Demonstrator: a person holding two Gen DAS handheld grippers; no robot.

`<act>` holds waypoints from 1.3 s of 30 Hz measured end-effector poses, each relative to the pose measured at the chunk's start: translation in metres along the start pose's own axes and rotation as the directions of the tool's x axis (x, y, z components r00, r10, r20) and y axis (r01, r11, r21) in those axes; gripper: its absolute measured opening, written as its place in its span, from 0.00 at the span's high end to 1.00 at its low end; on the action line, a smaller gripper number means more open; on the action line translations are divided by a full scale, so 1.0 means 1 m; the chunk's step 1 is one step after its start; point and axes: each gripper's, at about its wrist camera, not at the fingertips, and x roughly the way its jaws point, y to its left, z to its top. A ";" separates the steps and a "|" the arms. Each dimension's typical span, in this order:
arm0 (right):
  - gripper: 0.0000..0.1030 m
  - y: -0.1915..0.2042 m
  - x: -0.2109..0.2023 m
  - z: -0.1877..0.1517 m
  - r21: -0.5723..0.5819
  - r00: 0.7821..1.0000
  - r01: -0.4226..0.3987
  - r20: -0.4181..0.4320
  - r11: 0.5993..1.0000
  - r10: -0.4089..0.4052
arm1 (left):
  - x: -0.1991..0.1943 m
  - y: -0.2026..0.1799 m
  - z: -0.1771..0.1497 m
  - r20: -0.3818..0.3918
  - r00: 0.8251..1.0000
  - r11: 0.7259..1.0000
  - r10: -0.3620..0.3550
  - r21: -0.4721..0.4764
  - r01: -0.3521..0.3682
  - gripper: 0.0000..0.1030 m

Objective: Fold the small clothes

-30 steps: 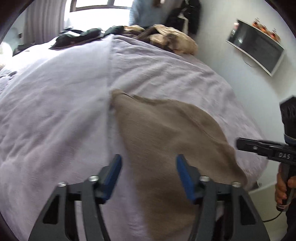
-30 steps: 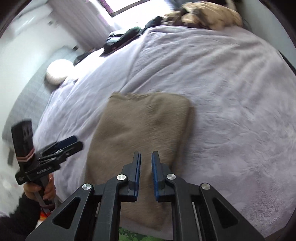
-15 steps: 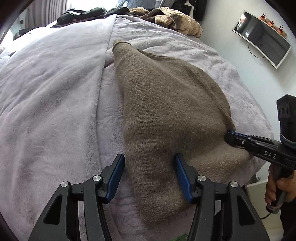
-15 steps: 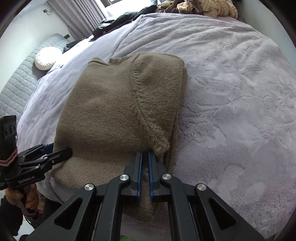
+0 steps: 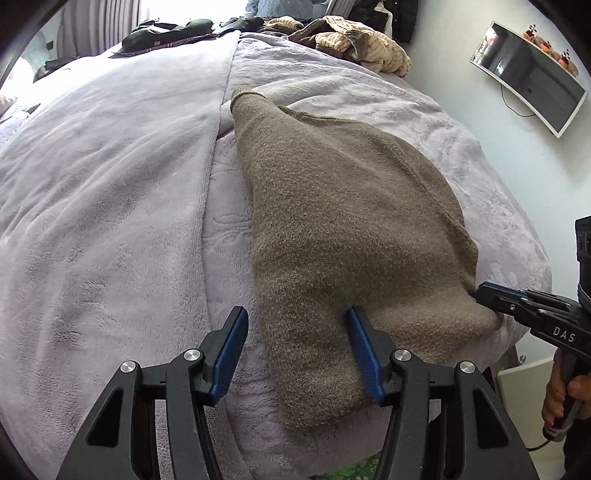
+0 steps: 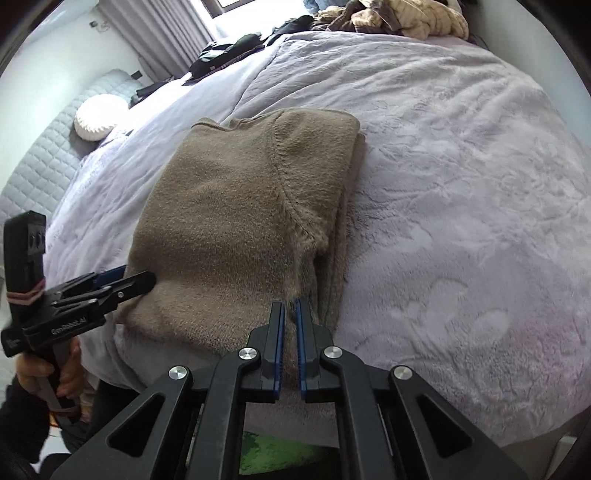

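A folded taupe knit sweater [image 5: 343, 229] lies flat on the pale lilac plush blanket [image 5: 110, 221] that covers the bed, near the bed's close edge, its near hem reaching almost to the drop of the blanket. One sleeve is folded across the body, its ribbed seam curving down toward the near corner.

The left gripper [image 5: 297, 328], black with blue pads, stands with its jaws apart and straddles the sweater's near left corner: one blue pad sits on the bare blanket just beside the sweater's edge, the other rests down on the knit itself. The cloth lies between the pads, unpinched.

The right gripper [image 6: 290, 317] is at the sweater's near right corner, where the folded layers stack up. Its jaws are drawn nearly together, with only a narrow slit between the blue pads, and a thin bit of the knit edge runs into that slit, so it seems to be nipping the hem there. From the left wrist view its black tip touches the sweater's right edge.

At the far end of the bed sit a heap of tan and cream clothes [image 6: 402, 18] and some dark garments [image 5: 166, 31]. A curved dark monitor [image 5: 532, 74] hangs on the white wall.
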 end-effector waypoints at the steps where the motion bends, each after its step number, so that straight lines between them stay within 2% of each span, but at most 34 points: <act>1: 0.95 -0.001 0.000 0.000 0.002 1.000 0.000 -0.002 1.000 0.000 | 0.000 0.000 0.001 -0.001 1.000 1.000 0.001 0.000 -0.001 0.44; 9: 0.91 0.004 -0.002 0.001 -0.004 1.000 0.010 -0.015 1.000 -0.010 | -0.003 -0.002 0.000 -0.003 1.000 1.000 0.014 -0.006 -0.014 0.44; 17: 0.91 -0.003 -0.009 0.005 0.056 0.999 -0.020 -0.026 0.998 0.022 | -0.009 0.001 0.001 -0.001 0.999 0.999 0.033 -0.015 -0.033 0.44; 21: 0.91 -0.008 -0.012 0.008 0.069 0.999 0.012 -0.030 0.998 -0.010 | -0.013 0.002 0.003 0.003 0.999 0.999 0.051 -0.012 -0.051 0.44; 27: 0.91 -0.019 -0.015 0.014 0.119 0.999 0.024 -0.047 0.993 -0.019 | -0.019 0.009 0.006 -0.002 0.998 0.997 0.064 -0.033 -0.064 0.44; 33: 0.90 -0.016 -0.013 0.024 0.120 0.997 0.022 -0.072 0.993 -0.013 | -0.019 0.006 0.009 -0.017 0.997 0.997 0.079 -0.023 -0.079 0.44; 36: 0.81 -0.011 -0.013 0.028 0.101 0.997 0.016 -0.080 0.995 -0.008 | -0.019 0.005 0.011 -0.025 0.997 0.997 0.072 -0.033 -0.072 0.44; 38: 0.63 -0.008 -0.015 0.031 0.091 0.997 0.019 -0.079 0.996 -0.012 | -0.020 0.006 0.013 -0.022 0.997 0.996 0.078 -0.038 -0.079 0.44; 39: 0.59 -0.007 -0.016 0.032 0.085 0.997 0.023 -0.076 0.996 -0.016 | -0.021 0.006 0.014 -0.020 0.997 0.996 0.080 -0.040 -0.081 0.44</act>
